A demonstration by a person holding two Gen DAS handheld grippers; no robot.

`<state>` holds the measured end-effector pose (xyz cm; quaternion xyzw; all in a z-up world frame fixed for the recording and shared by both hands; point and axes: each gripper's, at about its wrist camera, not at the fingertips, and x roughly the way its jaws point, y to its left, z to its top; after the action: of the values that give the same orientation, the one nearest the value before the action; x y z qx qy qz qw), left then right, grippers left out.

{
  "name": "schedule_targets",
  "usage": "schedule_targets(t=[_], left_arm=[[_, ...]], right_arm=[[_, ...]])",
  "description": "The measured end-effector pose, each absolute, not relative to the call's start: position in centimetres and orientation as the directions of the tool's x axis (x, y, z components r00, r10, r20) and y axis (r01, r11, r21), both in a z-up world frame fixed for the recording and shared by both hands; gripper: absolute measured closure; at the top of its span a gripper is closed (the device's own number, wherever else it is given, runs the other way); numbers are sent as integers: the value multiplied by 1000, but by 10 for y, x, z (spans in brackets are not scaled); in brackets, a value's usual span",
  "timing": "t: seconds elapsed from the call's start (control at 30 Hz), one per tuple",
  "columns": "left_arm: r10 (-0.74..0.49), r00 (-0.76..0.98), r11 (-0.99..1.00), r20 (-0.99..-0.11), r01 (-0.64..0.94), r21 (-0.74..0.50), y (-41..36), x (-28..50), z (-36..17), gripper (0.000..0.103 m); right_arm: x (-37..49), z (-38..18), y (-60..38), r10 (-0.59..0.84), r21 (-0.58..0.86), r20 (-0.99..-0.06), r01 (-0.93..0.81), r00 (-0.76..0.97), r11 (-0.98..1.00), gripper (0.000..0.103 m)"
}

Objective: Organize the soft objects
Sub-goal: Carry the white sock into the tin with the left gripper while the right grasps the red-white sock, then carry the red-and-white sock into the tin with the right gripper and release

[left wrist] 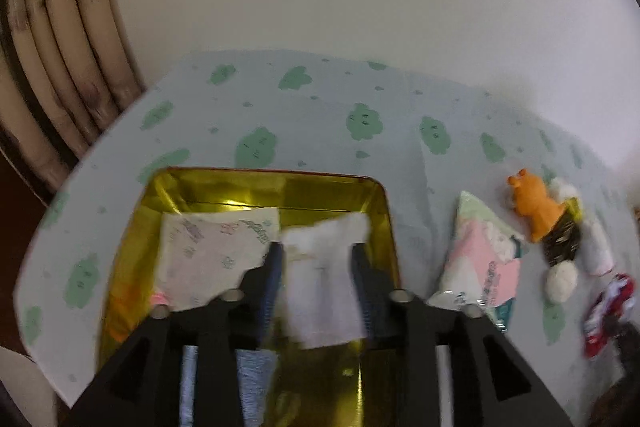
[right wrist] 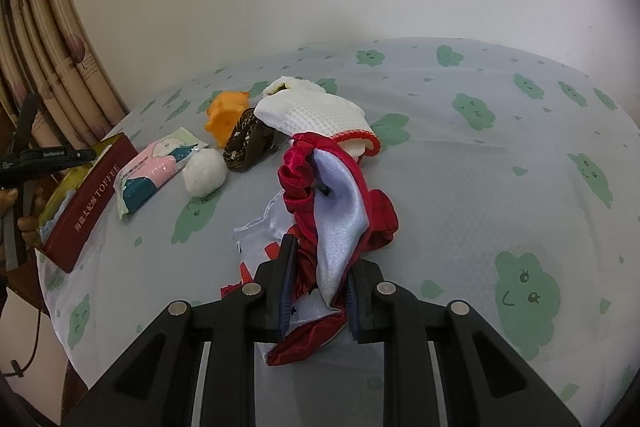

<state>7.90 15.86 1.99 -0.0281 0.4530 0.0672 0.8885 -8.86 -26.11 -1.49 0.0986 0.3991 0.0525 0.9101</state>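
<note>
One gold-lined tin sits on one counter under a green-cloud cloth. Inside the tin are two soft items: one printed tissue pack and one white cloth. Outside it lie one pink-and-teal tissue pack, one orange toy animal, one white ball, one brown patterned roll, one white waffle cloth with red trim, and one red-and-pale-blue satin piece.
</note>
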Motion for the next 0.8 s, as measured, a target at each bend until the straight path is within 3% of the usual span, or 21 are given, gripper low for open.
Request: schedule_targets(t=[0.1, 0.23, 0.4, 0.6, 0.8], left_arm=[[156, 616, 983, -772, -173, 61, 154, 66, 32, 56], [86, 705, 967, -704, -228, -111, 162, 22, 65, 53], [85, 772, 942, -630, -269, -203, 157, -45, 87, 51], [219, 784, 920, -581, -364, -146, 152, -123, 89, 47], [292, 751, 909, -593, -411, -73, 158, -151, 69, 47]], right_arm=[[-89, -14, -265, 190, 247, -709, -13, 679, 969, 83], [-89, -13, -273, 215, 290, -706, -2, 674, 957, 83], [-97, -10, -278, 263, 365, -701, 15, 663, 931, 84], [-109, 19, -257, 344, 418, -659, -54, 669, 907, 85], [-97, 67, -185, 503, 473, -592, -234, 630, 850, 85]])
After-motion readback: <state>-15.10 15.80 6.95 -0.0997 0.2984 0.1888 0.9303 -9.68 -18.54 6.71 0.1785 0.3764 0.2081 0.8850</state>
